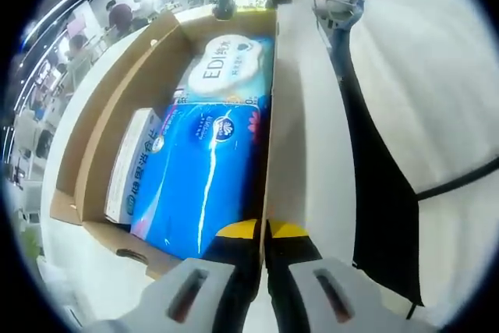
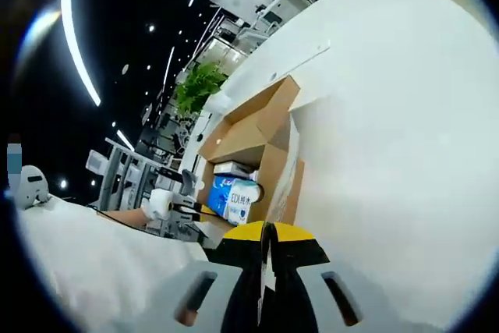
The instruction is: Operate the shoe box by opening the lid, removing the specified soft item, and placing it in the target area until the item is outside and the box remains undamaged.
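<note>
The open cardboard shoe box (image 1: 93, 154) lies lengthwise ahead of me in the left gripper view. Inside it are a blue soft tissue pack (image 1: 199, 181), a white and blue EDI wipes pack (image 1: 230, 68) beyond it, and a white carton (image 1: 132, 165) along the left wall. My left gripper (image 1: 263, 232) is shut on the box's thin right wall, one yellow-tipped jaw on each side. In the right gripper view the same box (image 2: 249, 134) stands with its flaps up and the EDI pack (image 2: 238, 193) nearest. My right gripper (image 2: 265, 233) is shut, its tips pinching the box's near edge.
The box rests on a white table (image 2: 390, 138). A person's white garment with a dark strap (image 1: 437, 115) fills the right of the left gripper view. A white sleeve (image 2: 86, 263) lies low left. A green plant (image 2: 195, 87) and office desks stand behind.
</note>
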